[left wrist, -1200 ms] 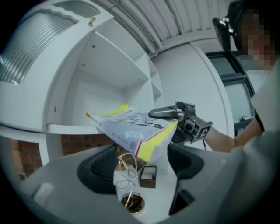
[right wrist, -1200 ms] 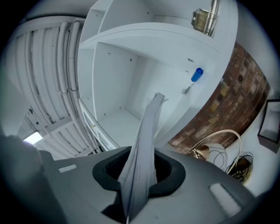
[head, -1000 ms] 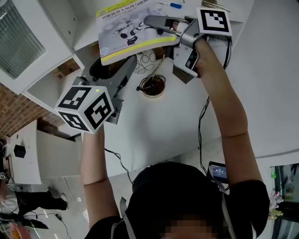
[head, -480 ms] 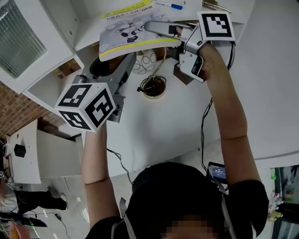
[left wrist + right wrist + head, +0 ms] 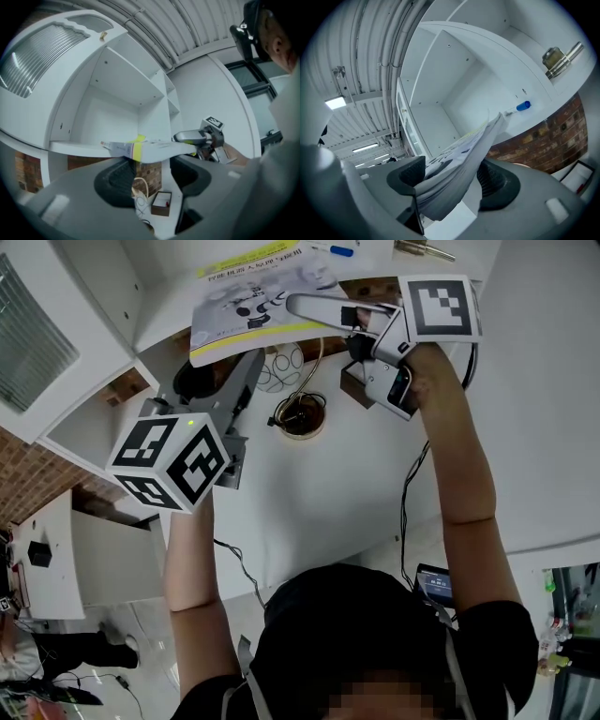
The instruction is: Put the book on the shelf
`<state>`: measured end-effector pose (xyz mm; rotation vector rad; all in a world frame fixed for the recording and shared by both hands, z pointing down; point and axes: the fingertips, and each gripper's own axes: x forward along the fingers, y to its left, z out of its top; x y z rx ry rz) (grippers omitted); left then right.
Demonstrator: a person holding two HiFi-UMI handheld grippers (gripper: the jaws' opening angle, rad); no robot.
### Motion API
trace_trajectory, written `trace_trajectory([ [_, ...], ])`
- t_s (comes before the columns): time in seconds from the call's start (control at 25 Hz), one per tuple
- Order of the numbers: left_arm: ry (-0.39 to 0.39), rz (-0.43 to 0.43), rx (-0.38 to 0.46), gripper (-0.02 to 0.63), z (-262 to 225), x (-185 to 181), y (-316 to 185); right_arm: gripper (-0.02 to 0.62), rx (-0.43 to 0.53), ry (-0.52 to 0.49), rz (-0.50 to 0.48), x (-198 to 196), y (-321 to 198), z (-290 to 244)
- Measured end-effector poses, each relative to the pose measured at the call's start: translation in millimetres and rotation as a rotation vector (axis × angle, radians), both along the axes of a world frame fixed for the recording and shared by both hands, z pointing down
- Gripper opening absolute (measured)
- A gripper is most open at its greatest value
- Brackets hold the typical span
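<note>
A thin book [image 5: 251,304] with a white cover and yellow stripe lies flat, its far part on the white shelf [image 5: 165,319] and its near edge sticking out. My right gripper [image 5: 317,319] has that near edge between its jaws, which are opening; in the right gripper view the book [image 5: 459,161] leans on one pad with a gap at the other. My left gripper [image 5: 228,382] is just under the book's overhanging edge. Its jaws are closing with nothing between them; the book [image 5: 151,149] passes above the left gripper [image 5: 150,180].
A blue-capped pen [image 5: 523,106] and a metal fitting [image 5: 560,55] lie on the shelf board. Below, on the white table [image 5: 319,493], are a tape roll [image 5: 302,415], loose cable and a small brown box [image 5: 161,204]. Brick wall shows behind the shelf.
The book has slid further onto the shelf, up and left. The right gripper's jaws have spread apart around its edge. The left gripper has stayed below it.
</note>
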<state>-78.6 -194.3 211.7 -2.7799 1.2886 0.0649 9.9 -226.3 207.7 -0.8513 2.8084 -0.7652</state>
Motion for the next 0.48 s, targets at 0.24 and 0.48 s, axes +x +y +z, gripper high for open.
trace_trajectory([
  [0.24, 0.008, -0.004, 0.003, 0.232, -0.7, 0.8, -4.8, 0.342, 0.021, 0.019, 0.085, 9.6, -3.1, 0.5],
  [0.48, 0.025, -0.027, -0.011, 0.273, 0.8, -4.5, -12.2, 0.352, 0.047, 0.018, 0.067, 8.9, -1.4, 0.1],
])
